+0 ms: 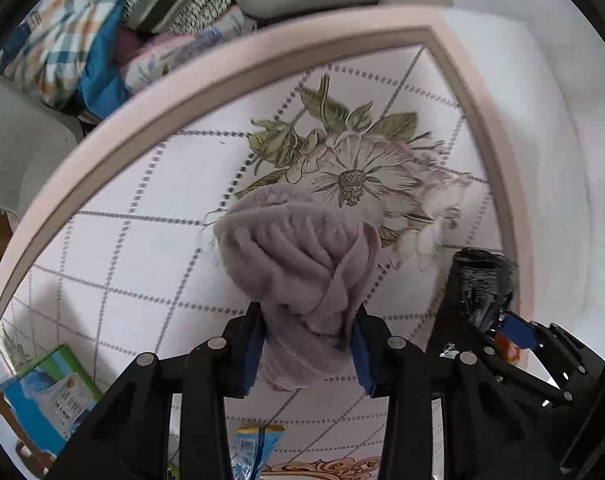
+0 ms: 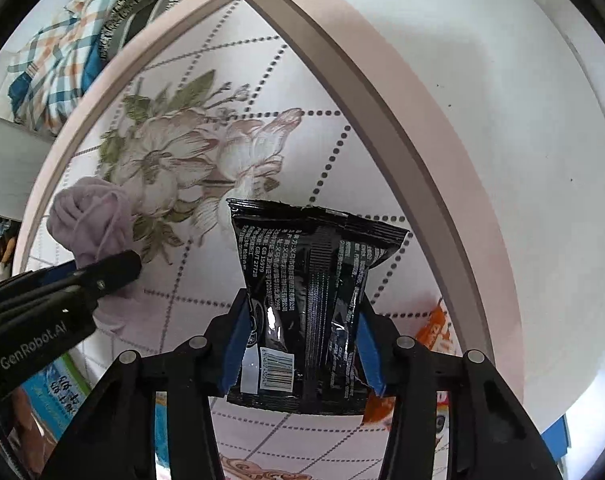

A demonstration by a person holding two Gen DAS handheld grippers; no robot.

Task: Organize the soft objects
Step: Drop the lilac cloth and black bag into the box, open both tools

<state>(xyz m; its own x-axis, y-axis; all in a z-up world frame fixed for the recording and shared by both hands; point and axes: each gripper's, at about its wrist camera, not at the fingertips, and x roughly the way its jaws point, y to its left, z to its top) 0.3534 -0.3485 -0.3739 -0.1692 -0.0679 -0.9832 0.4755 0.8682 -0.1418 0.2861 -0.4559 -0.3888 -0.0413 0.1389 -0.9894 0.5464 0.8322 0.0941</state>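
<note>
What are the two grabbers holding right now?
Left gripper: closed on the fluffy purple cloth.
Right gripper: closed on the black snack packet.

Bunched lilac fleece cloth (image 1: 298, 264) and upright black foil packet (image 2: 310, 300), both held aloft.

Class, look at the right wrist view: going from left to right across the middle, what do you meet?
Left claw → lilac fluffy cloth → flower print → black packet in the right claw → pink border → white wall.
</note>
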